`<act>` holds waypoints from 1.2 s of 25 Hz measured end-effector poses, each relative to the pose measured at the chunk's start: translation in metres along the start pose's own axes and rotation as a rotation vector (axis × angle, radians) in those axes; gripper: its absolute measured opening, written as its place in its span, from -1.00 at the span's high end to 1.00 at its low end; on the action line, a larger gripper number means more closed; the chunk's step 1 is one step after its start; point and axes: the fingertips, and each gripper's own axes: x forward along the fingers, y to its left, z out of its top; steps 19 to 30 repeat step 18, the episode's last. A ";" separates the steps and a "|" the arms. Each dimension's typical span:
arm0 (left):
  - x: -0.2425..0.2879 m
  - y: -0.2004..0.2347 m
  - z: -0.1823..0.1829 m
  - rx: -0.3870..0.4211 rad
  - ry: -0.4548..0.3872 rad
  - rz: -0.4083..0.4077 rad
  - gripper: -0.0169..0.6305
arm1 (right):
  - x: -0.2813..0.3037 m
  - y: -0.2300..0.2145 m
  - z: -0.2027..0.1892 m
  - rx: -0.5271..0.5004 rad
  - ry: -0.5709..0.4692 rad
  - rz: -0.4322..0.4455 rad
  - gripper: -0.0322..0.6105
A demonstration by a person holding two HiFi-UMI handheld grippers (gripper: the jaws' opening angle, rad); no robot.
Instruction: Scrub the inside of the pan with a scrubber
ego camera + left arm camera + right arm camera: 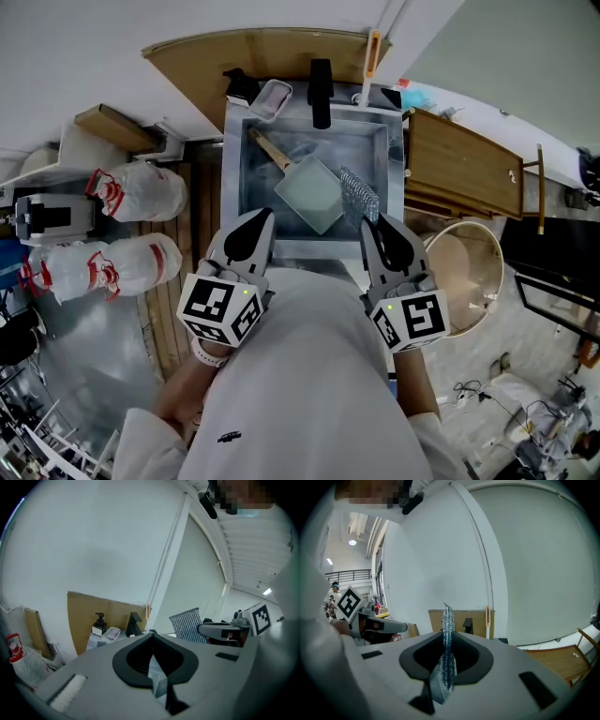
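a steel sink holds 1 square pan, a soap dish on its ledge.

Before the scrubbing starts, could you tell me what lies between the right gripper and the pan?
The scrubber, a silvery mesh pad clamped in the right gripper, sits between it and the pan in the sink; the head view shows this.

One pale square pan, one silvery mesh scrubber, one steel sink, one black tap, and two white plastic bags at the left.
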 end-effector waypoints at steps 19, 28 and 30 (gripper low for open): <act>0.002 0.018 0.004 -0.010 0.004 -0.025 0.93 | 0.009 0.013 0.002 0.010 0.004 -0.041 0.76; 0.002 0.018 0.004 -0.010 0.004 -0.025 0.93 | 0.009 0.013 0.002 0.010 0.004 -0.041 0.76; 0.002 0.018 0.004 -0.010 0.004 -0.025 0.93 | 0.009 0.013 0.002 0.010 0.004 -0.041 0.76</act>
